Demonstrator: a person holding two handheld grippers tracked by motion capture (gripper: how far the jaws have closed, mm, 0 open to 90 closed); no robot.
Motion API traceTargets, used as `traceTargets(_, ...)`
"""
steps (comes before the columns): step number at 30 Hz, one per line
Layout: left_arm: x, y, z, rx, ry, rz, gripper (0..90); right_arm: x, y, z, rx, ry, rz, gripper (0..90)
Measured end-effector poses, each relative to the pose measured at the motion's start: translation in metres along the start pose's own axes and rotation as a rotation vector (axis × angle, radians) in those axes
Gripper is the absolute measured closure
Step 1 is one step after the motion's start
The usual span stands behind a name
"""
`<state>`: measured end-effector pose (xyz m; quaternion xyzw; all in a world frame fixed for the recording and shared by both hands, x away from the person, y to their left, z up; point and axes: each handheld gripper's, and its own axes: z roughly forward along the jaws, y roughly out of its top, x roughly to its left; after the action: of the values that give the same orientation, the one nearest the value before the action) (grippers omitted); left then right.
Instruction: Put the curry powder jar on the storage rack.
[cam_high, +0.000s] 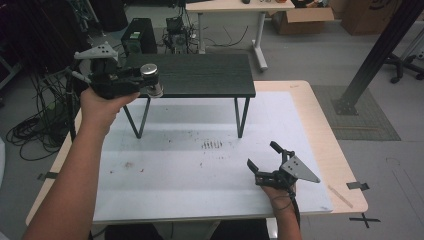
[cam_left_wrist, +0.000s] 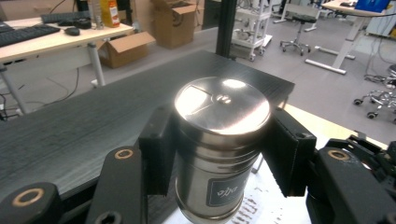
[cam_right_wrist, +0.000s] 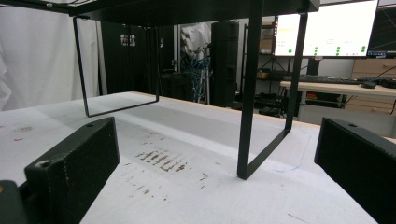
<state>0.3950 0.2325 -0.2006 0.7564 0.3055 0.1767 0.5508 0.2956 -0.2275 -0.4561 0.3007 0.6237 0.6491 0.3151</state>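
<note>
Now the big tabletop (cam_high: 305, 150) carries a white sheet with small brown marks, and on its far part stands a black raised shelf (cam_high: 200, 75) on thin metal legs. At the left, the left tongs (cam_high: 134, 80) hold a shiny steel canister (cam_high: 151, 80) upright at the left end of this shelf, both jaws pressed on its sides. At the near right, the right tongs (cam_high: 262, 156) rest low above the sheet, jaws wide apart and holding nothing.
</note>
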Motion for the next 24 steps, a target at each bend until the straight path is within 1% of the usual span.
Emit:
traceTargets(3,0.004,0.003,0.001,-0.002,-0.004,-0.001,49.3,0.0,0.0,0.0,-0.001,0.0,-0.001,0.0)
traceTargets(4,0.007,0.005,0.002,-0.003,-0.008,-0.008,49.3,0.0,0.0,0.0,-0.001,0.0,-0.001,0.0)
traceTargets(8,0.012,0.009,0.005,0.006,-0.002,-0.006,49.3,0.0,0.0,0.0,0.001,0.001,-0.001,0.0)
traceTargets(10,0.016,0.012,0.007,0.01,0.01,0.0,49.3,0.0,0.0,0.0,0.002,0.001,-0.001,0.0)
traceTargets(12,0.017,0.013,0.008,0.01,0.013,0.0,49.2,0.0,0.0,0.0,0.002,0.001,-0.001,0.0)
traceTargets(13,0.021,0.014,0.011,0.019,0.024,0.003,49.3,0.0,0.0,0.0,0.001,0.001,-0.001,0.0)
traceTargets(18,0.028,0.012,0.018,0.03,0.045,0.002,49.2,0.0,0.0,0.0,0.002,0.001,0.0,0.0)
traceTargets(21,0.031,0.012,0.022,0.039,0.056,0.012,49.2,0.0,0.0,0.0,0.0,0.0,0.001,0.0)
traceTargets(24,0.033,0.011,0.025,0.05,0.061,0.004,49.2,0.0,0.0,0.0,0.0,0.0,0.0,0.0)
